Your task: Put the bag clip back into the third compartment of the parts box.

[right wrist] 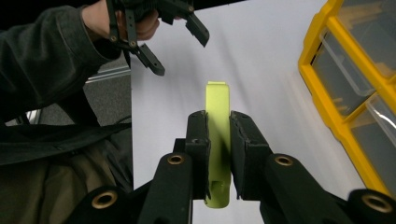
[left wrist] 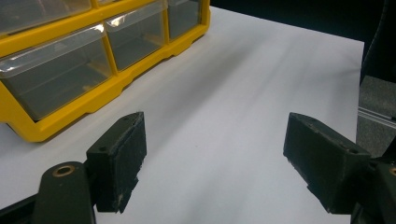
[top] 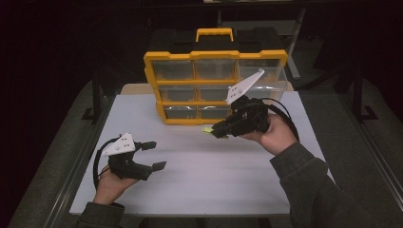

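Observation:
A yellow organiser (top: 214, 85) with clear plastic drawers stands upright at the back of the white table (top: 199, 180); its drawers also appear in the left gripper view (left wrist: 60, 70) and the right gripper view (right wrist: 355, 84). My right gripper (top: 216, 130) hovers in front of its lower right corner, shut on a flat lime-green strip (right wrist: 218, 140) whose tip (top: 207, 129) pokes out past the jaws. My left gripper (top: 153, 155) rests low at the table's front left, jaws wide open with nothing between the pads (left wrist: 119, 163). It also shows far off in the right gripper view (right wrist: 180, 44).
One clear drawer (top: 268, 80) at the organiser's right side sticks out a little. Bare white tabletop stretches between the two grippers. A metal rail (top: 380, 161) runs along the table's right, and dark floor lies beyond the edges.

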Tool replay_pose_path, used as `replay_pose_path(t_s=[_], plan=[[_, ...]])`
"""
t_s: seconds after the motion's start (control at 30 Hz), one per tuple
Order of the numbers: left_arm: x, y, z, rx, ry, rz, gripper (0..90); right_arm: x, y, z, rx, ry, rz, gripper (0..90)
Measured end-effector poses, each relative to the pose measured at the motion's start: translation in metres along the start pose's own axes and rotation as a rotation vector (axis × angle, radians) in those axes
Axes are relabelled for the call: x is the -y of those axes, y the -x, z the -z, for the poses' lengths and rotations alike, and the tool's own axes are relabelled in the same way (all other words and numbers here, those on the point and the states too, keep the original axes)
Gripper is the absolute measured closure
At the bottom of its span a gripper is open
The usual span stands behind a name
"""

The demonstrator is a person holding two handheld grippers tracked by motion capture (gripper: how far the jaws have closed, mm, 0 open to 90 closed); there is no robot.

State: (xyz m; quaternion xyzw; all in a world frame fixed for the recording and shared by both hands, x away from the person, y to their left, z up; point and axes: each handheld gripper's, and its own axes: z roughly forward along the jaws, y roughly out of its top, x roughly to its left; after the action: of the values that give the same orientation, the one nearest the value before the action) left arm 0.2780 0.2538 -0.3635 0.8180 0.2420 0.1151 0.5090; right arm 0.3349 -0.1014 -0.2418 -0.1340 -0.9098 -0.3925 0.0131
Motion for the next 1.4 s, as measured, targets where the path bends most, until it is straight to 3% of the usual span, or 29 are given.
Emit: replay_pose_path(t_s=[0.2, 0.37, 0.67, 1.1, 1.4], plan=[[-0.001, 0.000, -0.001, 0.003, -0.007, -0.017, 21.0, -0.007, 0.002, 0.013, 0.016, -0.001, 0.010, 77.1], [-0.001, 0.000, 0.001, 0.008, -0.005, 0.001, 20.4, -0.014, 0.003, 0.024, 0.028, 0.002, 0.028, 77.1], [-0.001, -0.001, 0.002, 0.009, -0.008, -0.010, 19.4, -0.032, 0.006, 0.056, 0.040, 0.053, 0.050, 77.2], [-0.002, -0.001, 0.002, 0.007, -0.010, -0.011, 19.4, -0.040, 0.013, 0.080, 0.049, 0.084, -0.007, 77.2], [-0.002, -0.001, 0.003, 0.009, -0.020, -0.012, 19.4, -0.055, 0.019, 0.104, 0.098, 0.089, -0.004, 77.2]])
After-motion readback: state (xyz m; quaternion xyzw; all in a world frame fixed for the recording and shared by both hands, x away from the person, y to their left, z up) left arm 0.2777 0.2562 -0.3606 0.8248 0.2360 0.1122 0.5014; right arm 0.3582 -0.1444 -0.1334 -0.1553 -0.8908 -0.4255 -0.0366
